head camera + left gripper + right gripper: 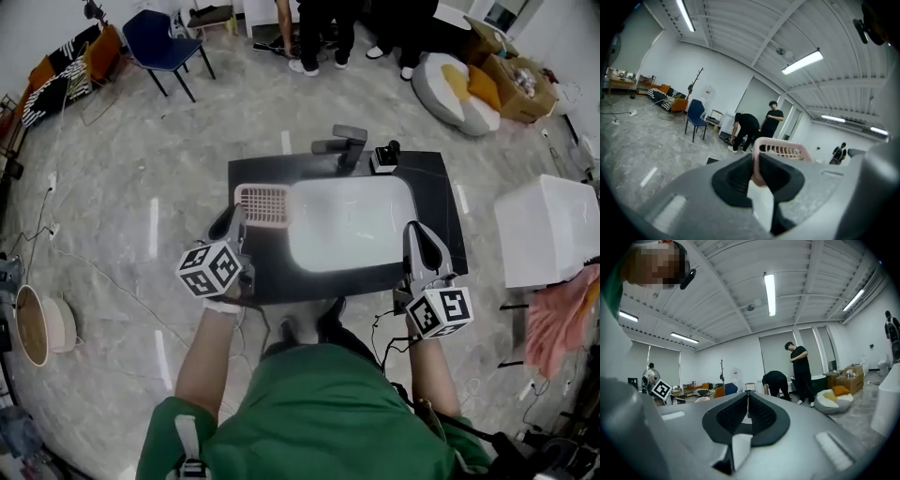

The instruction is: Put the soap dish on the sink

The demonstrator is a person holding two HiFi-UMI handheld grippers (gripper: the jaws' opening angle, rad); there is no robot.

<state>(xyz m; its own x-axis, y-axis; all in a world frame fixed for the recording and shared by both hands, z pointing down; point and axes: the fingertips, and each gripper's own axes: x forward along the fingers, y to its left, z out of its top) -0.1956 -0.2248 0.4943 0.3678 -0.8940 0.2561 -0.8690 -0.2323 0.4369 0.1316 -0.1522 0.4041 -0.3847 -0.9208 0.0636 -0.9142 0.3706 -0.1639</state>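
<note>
- Head view: the left gripper [234, 217] pinches the near-left edge of a pink slotted plastic soap dish [265, 204]. The dish reaches ahead and to the right of its jaws, over a black rectangular countertop [436, 192]. Whether the dish rests on the counter cannot be told.
- Just right of the dish, touching its edge, lies the white rectangular sink basin [352, 225]. A grey metal faucet [342, 142] stands beyond it, well ahead of both grippers.
- The right gripper [416, 231] sits over the counter's front right part, with the basin just to its left. Its jaws are pressed together.
- Left gripper view: both black pads are clamped on the pink rim of the soap dish [783, 149], which rises ahead of the left gripper [756, 164]. Two people in black clothes [750, 127] stand far ahead, with a blue chair [696, 115] to their left.
- Right gripper view: the right gripper [747, 403] has its jaws closed on each other, with nothing between them. Far ahead and to the right lies a white and yellow floor cushion [834, 398].
</note>
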